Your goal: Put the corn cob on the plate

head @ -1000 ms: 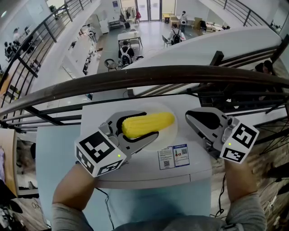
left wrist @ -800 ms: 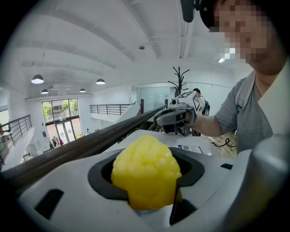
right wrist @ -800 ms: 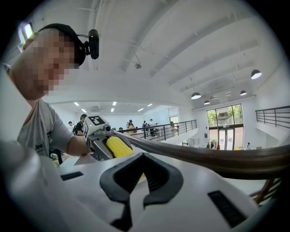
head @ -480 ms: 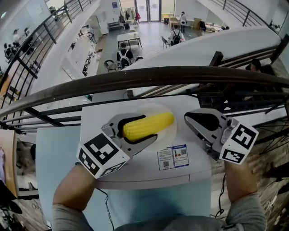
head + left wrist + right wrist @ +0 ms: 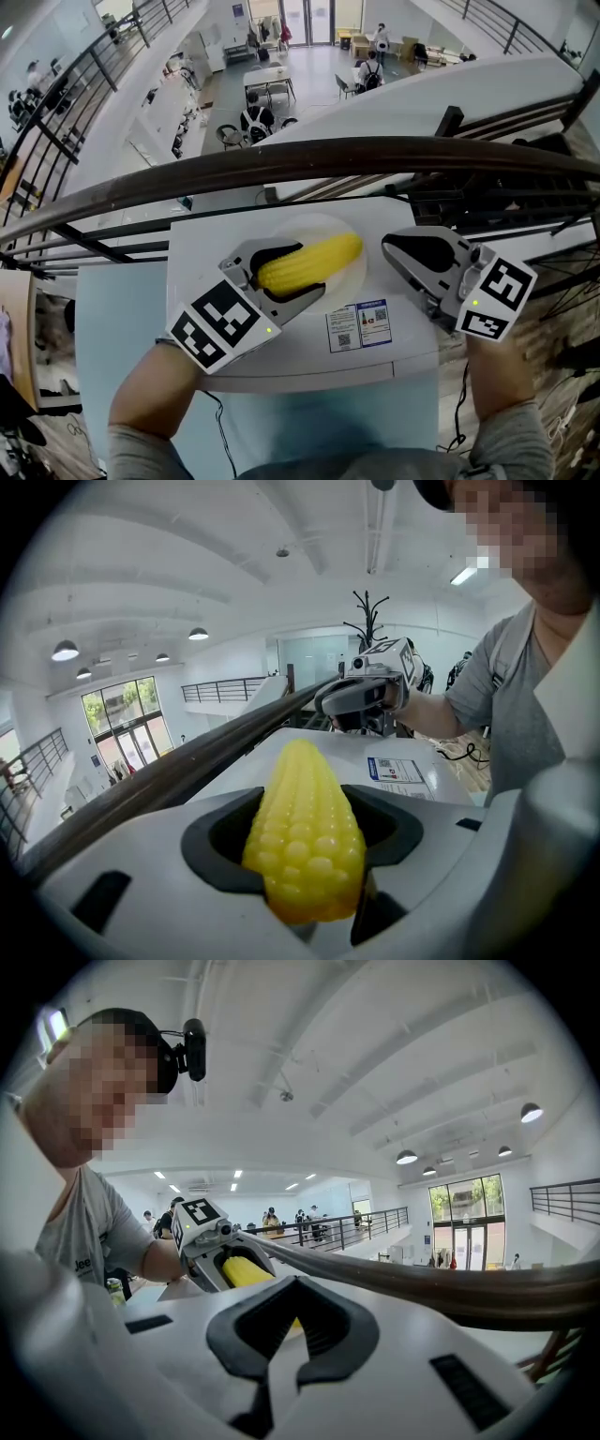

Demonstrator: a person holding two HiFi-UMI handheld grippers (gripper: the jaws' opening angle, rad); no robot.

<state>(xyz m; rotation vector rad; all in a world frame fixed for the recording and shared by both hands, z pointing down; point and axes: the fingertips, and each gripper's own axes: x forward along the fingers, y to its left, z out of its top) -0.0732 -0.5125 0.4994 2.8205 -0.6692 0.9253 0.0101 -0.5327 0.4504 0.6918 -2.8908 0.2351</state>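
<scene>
Pinches the corn cob (image 5: pixel 309 262) (image 5: pixel 305 841) between the jaws of the left gripper (image 5: pixel 314 265) (image 5: pixel 305 855), clamped round its thicker end, with the narrower end jutting out past the jaw tips. Holds the cob lengthwise along those jaws, over a white plate (image 5: pixel 319 219) lying directly beneath them; cannot tell whether cob and plate touch. Seats the yellow kernels in the dark notch of the jaws, snug on both sides.

Holds the right gripper (image 5: pixel 394 251) (image 5: pixel 292 1326) just off the plate's edge, to the right of the left jaws and apart from them, its own jaws pressed together with nothing between.

Shows a printed label (image 5: pixel 361 325) flat on the white table (image 5: pixel 300 361), between the two grippers and nearer than both sets of jaw tips.

Beyond the jaws, meets a dark handrail (image 5: pixel 281 159) running across past the table's far edge. Farther still, looks down onto a lower floor (image 5: pixel 309 66) with tables, chairs and seated people.
</scene>
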